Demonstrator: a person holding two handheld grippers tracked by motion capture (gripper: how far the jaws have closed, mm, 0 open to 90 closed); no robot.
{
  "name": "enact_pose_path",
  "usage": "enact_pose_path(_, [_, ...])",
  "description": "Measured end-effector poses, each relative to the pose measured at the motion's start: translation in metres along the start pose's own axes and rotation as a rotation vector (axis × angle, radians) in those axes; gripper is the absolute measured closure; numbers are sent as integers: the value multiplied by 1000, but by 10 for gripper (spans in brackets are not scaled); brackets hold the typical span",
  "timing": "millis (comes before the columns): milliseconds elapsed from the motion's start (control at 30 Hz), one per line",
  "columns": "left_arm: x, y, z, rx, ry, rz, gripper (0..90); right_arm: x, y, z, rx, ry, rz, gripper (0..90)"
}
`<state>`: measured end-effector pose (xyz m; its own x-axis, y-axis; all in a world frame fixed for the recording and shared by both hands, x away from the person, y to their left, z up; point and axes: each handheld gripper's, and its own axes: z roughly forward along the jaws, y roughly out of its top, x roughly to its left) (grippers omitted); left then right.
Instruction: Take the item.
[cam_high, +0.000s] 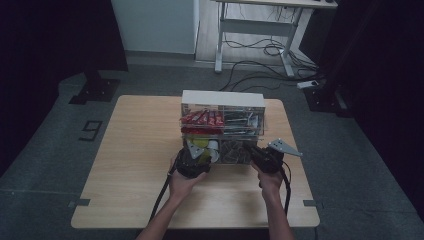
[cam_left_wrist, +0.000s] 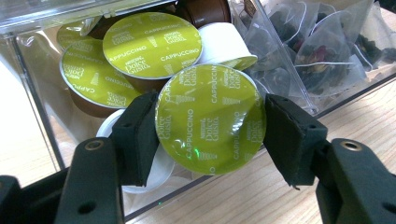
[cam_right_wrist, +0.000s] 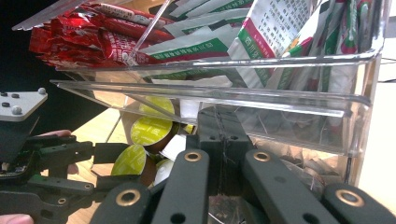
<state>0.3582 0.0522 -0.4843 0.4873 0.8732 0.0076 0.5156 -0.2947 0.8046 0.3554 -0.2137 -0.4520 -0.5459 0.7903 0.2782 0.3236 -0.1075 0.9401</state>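
A clear two-tier organiser stands on the wooden table. Its lower left bin holds green-lidded cappuccino capsules. My left gripper is shut on one such capsule, with a pad pressed on each side of its lid, just in front of that bin. In the high view the left gripper is at the bin's front. My right gripper is shut, its pads together right under the raised clear flap of the lower right bin. Whether the pads pinch the plastic is unclear.
Pyramid tea bags fill the lower right bin. Red sachets and green-and-white sachets fill the upper tier. A desk frame and cables are on the floor behind the table.
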Motion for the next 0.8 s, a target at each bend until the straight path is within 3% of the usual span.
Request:
enact_pose_path(433, [1,2,-23,-48,-37,-6,383,0,0,-1,-4,0,-1,894])
enact_pose_path(800, [7,0,-41,-81,-44,-16,384,0,0,-1,-5,-1,-2,894])
